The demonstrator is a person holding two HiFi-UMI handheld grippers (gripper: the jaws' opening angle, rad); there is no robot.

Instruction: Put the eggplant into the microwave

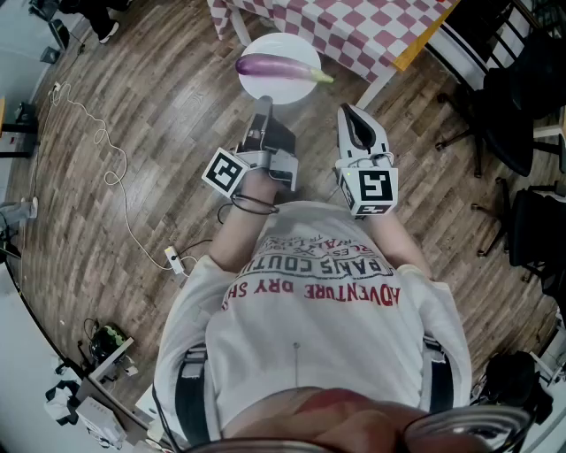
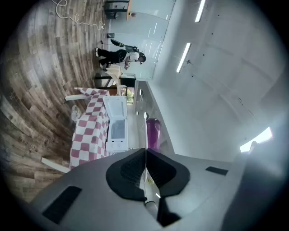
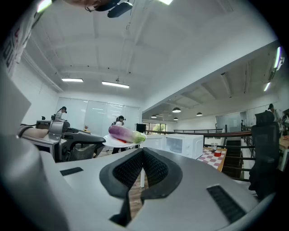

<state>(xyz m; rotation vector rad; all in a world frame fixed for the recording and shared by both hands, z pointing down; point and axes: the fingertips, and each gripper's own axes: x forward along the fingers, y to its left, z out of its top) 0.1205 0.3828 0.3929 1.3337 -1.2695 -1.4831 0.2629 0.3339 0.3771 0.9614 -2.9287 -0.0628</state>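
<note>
Eggplant [image 1: 274,67] on plate [image 1: 285,43] in left tool [image 1: 263,103]

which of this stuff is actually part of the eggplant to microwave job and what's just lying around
For the job: eggplant, white plate under it, left gripper shut on the plate's rim, microwave on the checked table.

Just lying about: white cable on the floor, black office chairs.

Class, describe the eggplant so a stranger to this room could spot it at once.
Near the red-checked table, the left claw holds a round white plate over the wooden floor. The eggplant lies across it: long, glossy purple, green at one end, the only purple thing there.
</note>
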